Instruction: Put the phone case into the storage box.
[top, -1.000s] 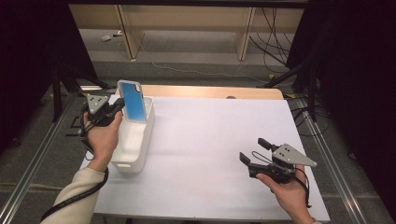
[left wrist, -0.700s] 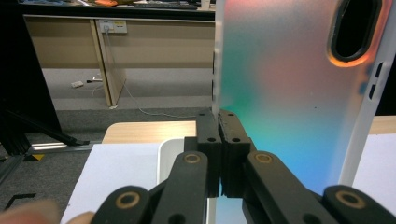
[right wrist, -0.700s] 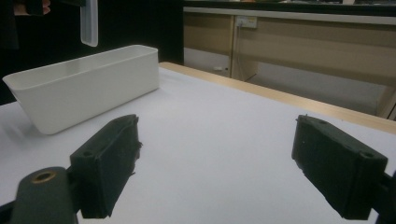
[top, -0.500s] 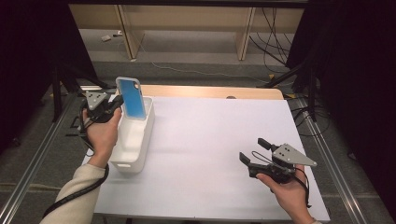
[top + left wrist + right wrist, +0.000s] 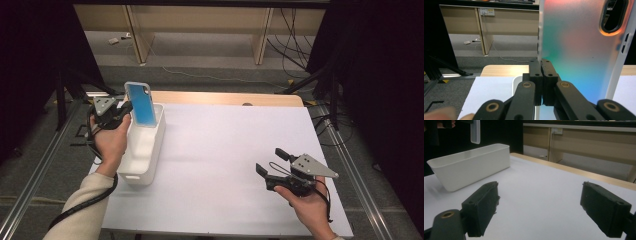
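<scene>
**Phone case lifted clear above the white bin**

Nearest the person, on the right side of the table [image 5: 225,150], the right gripper [image 5: 272,161] sits low over the white surface with its jaws spread wide and nothing between them. It looks to be waiting its turn, well apart from the action.

Over on the left, it's all happening. The left gripper [image 5: 126,107] has its jaws pressed together on the edge of the phone case [image 5: 141,104], and the left gripper view shows that pinch plainly: the two black jaws meet on the thin rim of the case [image 5: 584,50], whose frosted back and camera cut-out rise upright beside them. Compared with a second ago, the case has come up a little and stands straighter, so it now hangs above the far end of the bin [image 5: 145,145] rather than leaning down toward it. My read is that this is a lift-out, with the case on its way from the bin to the open table.

And the bin itself: a long white tub on the left edge of the table, its far end just under the case. From the right gripper view its outer wall [image 5: 471,165] is clean and the case [image 5: 475,131] dangles above the rim. What I can see of the inside looks bare; the bottom is partly hidden.
</scene>
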Motion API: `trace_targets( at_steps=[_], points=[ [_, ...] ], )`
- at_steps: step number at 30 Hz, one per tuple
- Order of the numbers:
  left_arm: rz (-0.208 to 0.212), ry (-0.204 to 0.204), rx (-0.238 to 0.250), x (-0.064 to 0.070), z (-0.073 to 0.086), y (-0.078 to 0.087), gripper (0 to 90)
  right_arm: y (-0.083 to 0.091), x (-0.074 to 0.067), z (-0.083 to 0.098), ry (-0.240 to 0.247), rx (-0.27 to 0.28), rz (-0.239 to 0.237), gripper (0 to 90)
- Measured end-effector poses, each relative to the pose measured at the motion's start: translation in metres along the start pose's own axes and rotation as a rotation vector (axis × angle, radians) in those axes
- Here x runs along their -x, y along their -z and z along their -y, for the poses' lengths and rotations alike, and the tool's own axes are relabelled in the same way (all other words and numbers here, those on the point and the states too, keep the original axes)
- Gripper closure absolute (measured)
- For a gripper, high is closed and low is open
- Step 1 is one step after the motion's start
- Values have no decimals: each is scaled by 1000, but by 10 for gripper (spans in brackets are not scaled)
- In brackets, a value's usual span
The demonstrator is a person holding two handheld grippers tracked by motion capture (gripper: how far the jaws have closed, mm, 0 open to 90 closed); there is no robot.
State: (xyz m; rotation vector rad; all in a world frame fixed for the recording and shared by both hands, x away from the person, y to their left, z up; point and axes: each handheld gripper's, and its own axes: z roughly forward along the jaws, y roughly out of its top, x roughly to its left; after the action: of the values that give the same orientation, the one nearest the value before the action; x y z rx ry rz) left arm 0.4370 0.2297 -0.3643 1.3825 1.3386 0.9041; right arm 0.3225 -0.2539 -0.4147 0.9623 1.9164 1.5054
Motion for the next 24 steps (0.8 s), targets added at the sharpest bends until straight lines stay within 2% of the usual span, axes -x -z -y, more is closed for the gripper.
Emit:
trace_targets(
  at_steps=[6, 13, 15, 21, 24],
  points=[
    [-14, 3, -5, 0, -2, -2, 883, 0, -1, 0, -3, -11, -11, 161],
    [-29, -5, -3, -1, -6, -6, 882, 0, -2, 0, -15, 3, -23, 161],
    [-30, -4, -2, -2, -7, -7, 882, 0, -1, 0, -2, -4, -21, 161],
    [-30, -8, -3, -3, -11, -10, 882, 0, -2, 0, -13, 7, -22, 161],
    [-33, -5, -8, -3, -11, -12, 883, 0, -1, 0, -3, -8, -26, 161]
  ],
)
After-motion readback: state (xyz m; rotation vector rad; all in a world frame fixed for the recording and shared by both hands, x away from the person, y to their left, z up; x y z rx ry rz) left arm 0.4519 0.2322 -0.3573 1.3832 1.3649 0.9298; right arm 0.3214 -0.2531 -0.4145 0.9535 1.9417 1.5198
